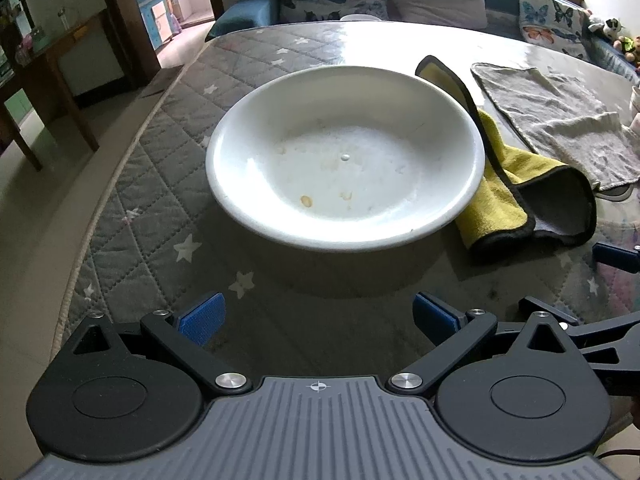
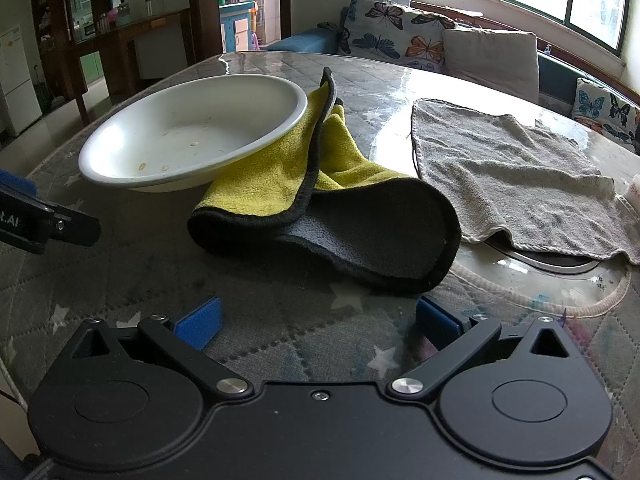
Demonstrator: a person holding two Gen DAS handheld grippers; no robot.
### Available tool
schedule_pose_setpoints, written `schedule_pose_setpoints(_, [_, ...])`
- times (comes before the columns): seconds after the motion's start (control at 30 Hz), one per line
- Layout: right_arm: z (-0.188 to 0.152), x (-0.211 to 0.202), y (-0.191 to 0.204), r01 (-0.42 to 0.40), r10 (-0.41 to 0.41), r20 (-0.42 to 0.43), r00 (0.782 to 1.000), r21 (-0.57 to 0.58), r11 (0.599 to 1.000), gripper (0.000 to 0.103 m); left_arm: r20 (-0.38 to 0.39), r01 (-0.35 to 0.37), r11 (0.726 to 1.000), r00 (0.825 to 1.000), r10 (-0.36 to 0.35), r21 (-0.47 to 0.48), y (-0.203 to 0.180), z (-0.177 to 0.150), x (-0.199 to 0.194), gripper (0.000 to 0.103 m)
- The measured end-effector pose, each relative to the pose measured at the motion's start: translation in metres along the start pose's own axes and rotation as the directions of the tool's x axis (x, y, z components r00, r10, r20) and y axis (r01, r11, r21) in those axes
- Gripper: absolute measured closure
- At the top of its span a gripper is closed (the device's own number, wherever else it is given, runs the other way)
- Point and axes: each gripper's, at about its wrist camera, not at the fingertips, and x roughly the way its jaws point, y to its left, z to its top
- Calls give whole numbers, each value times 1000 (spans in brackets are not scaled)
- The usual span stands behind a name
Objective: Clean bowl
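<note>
Right now the wide, shallow white bowl [image 1: 346,156] sits on the round bench [image 1: 160,184], which is covered with a grey quilted, star-patterned cloth under a clear glossy sheet. A few small brownish-orange spots and smears dot the bowl's inner floor. Tucked against and partly under the bowl's right side lies a crumpled yellow microfibre cloth with a dark grey backing and black edging [image 2: 320,200], one corner standing up along the bowl's rim. Further right, a pale grey terry towel [image 2: 516,172] is spread flat on the bench, just beside the yellow cloth. The left gripper [image 1: 320,316] hovers low in front of the bowl with its blue-padded fingers [image 1: 202,318] spread wide and nothing between them. The right gripper [image 2: 320,320] faces the yellow cloth, its jaws likewise parted and empty. Behind the bench, butterfly-print cushions [image 2: 394,36] rest along a window seat.
</note>
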Motion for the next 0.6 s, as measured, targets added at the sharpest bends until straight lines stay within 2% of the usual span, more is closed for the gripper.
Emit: schedule_pose_setpoints(0.6, [0, 2, 0, -8, 8, -5, 1000, -7, 1000, 0, -2, 7, 999, 1000, -7, 42, -6, 2, -1, 1])
